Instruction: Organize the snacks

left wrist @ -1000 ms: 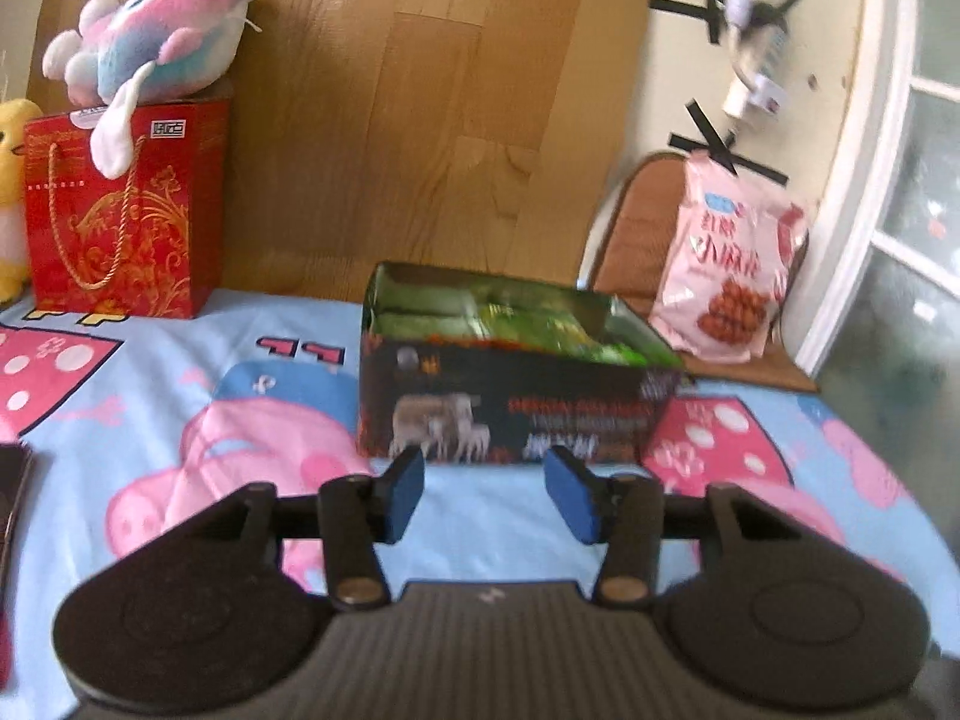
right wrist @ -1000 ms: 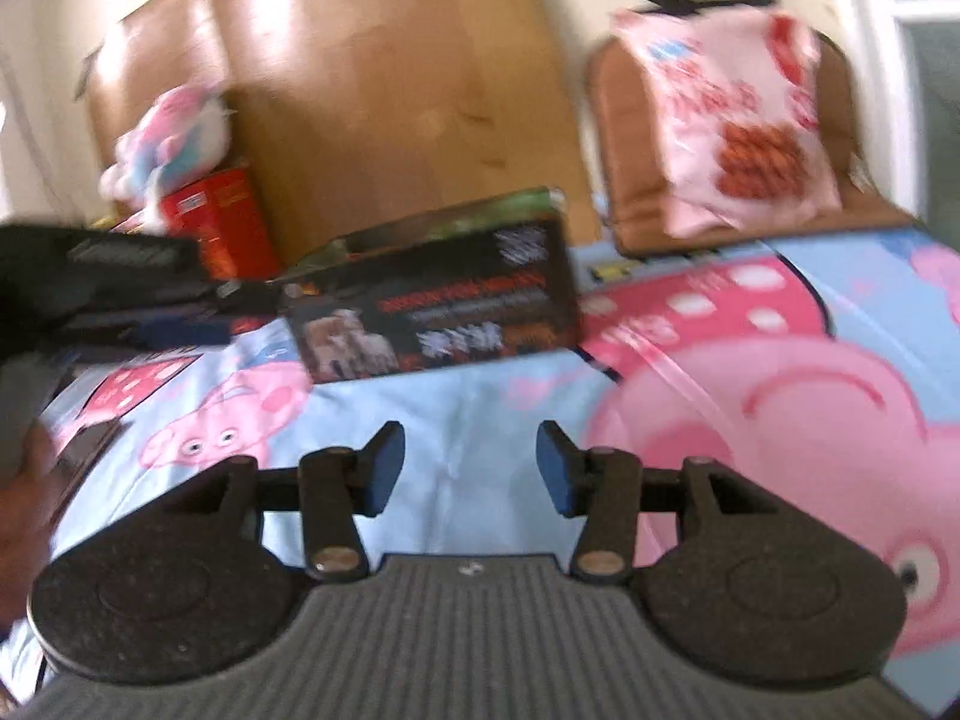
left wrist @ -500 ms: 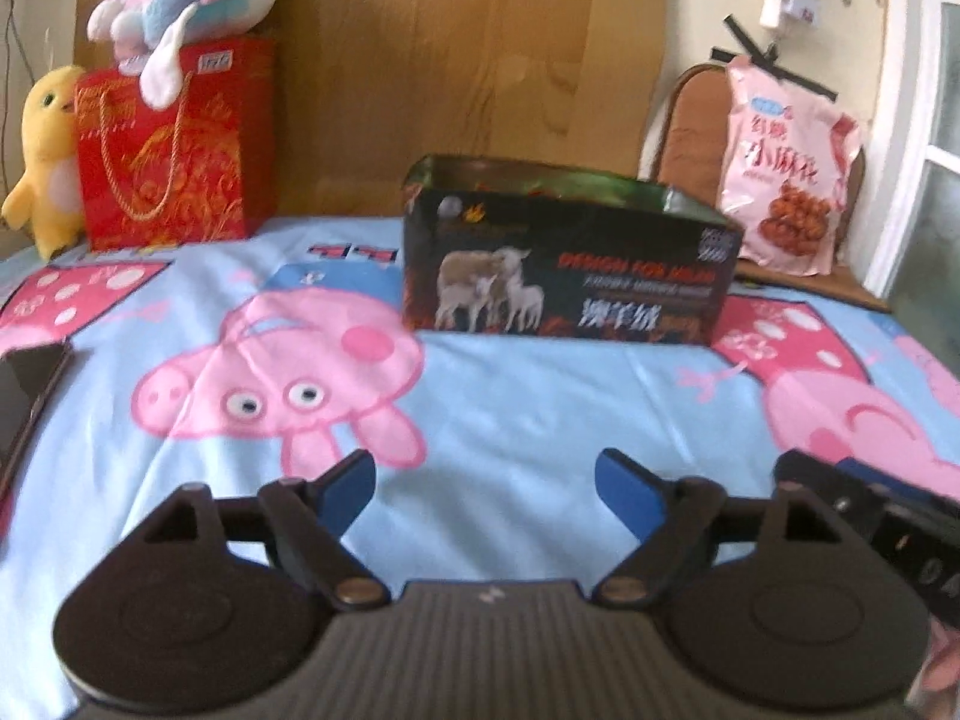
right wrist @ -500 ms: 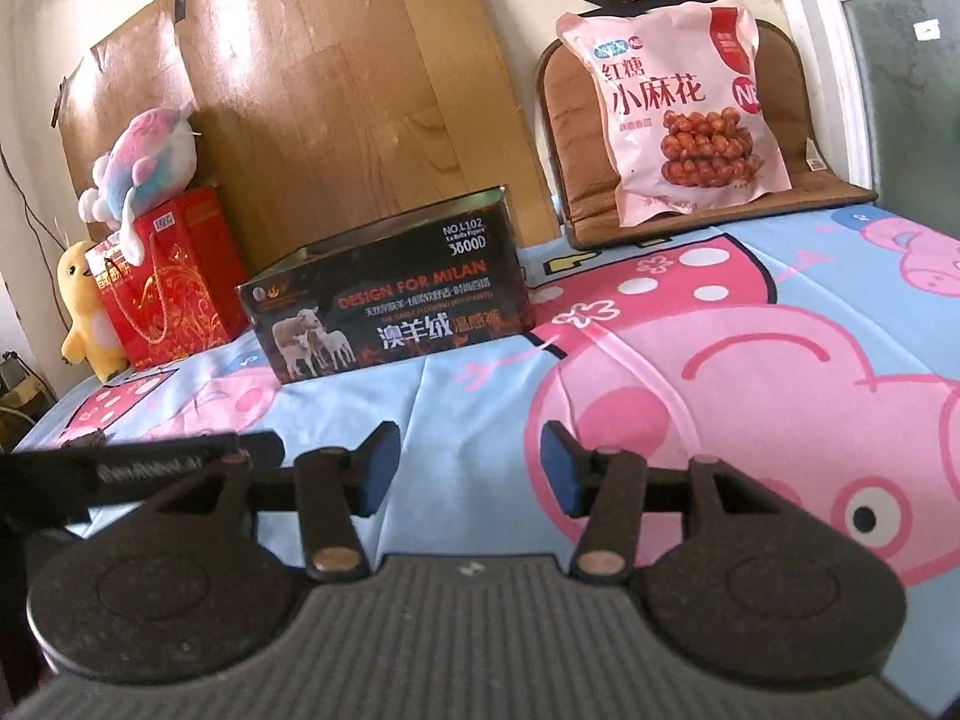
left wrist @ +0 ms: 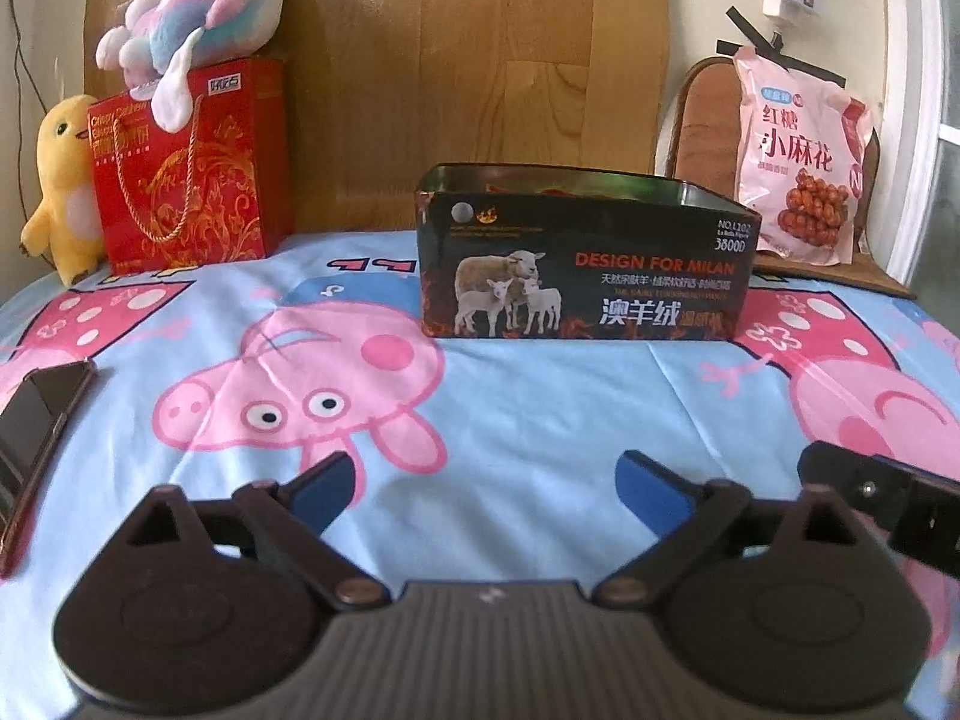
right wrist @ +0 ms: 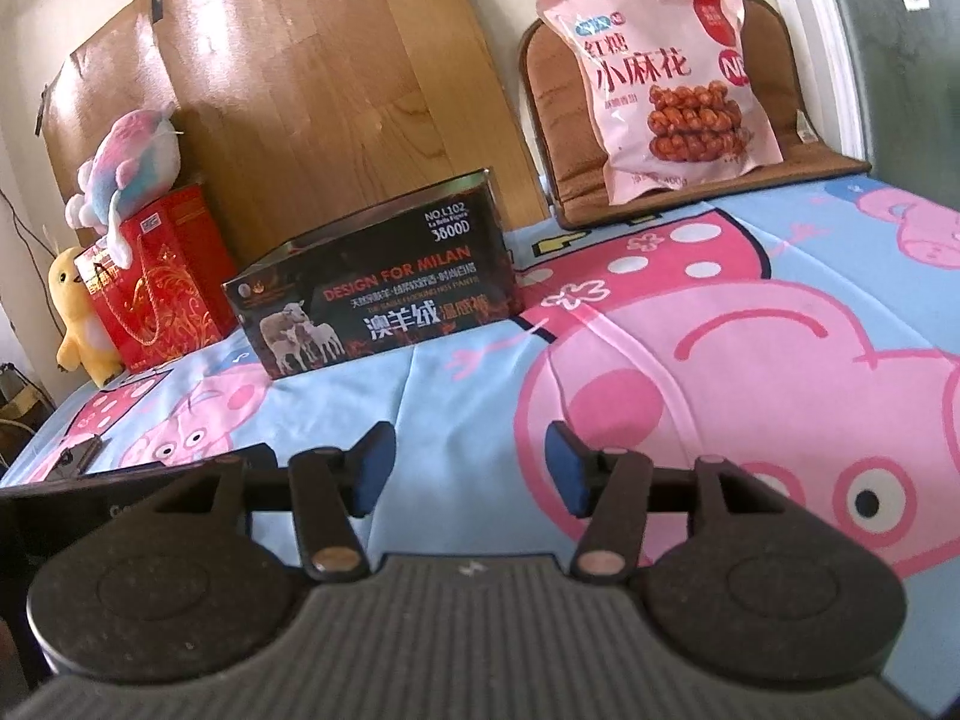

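Snack bag (right wrist: pixel 666 69), pink, is leaning upright against the back of the brown chair cushion (right wrist: pixel 708 192) at the far right edge of the bed, well apart from both your tools. Black box (left wrist: pixel 585 258) is sitting open-topped mid-bed on the cartoon sheet (left wrist: pixel 540 414); something red and green is peeking over its rim, contents too hidden to name. You're holding the left gripper (left wrist: pixel 486 483) low over the sheet with jaws spread wide, nothing between them. Right gripper (right wrist: pixel 468 465) is hovering beside it, jaws parted and empty too.

Risks, as a guess: the bag is puffy and slick, so a pinch on the bulging middle is likely slipping; go for a top seam. It's only propped, so a nudge is tipping it off the cushion. Box is light card, so pushing the bag in could be sliding it toward the red gift bag (left wrist: pixel 180 174). Phone (left wrist: pixel 36 420) is lying by your left tool; watch the swing.
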Tool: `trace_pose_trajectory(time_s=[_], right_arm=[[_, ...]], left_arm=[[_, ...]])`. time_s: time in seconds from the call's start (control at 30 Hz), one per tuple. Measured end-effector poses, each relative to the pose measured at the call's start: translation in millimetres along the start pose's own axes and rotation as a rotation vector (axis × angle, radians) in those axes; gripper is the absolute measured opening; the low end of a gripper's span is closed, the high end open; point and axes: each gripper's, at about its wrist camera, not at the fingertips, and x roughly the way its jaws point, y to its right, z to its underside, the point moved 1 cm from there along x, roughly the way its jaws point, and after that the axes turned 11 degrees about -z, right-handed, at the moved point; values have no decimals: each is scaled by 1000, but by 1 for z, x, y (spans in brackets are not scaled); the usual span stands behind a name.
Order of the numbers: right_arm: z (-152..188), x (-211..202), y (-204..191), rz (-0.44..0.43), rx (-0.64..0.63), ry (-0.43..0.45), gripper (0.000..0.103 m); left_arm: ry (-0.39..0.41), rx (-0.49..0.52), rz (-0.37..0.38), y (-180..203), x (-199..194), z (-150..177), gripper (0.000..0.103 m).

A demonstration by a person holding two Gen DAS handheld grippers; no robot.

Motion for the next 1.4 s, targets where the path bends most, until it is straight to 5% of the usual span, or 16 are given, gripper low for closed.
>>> trace_pose_trajectory(time_s=[1.4], right_arm=[[-1,2,7,-39,30,-27,64]], left_arm=[[37,62,-1,9,-3,1,103]])
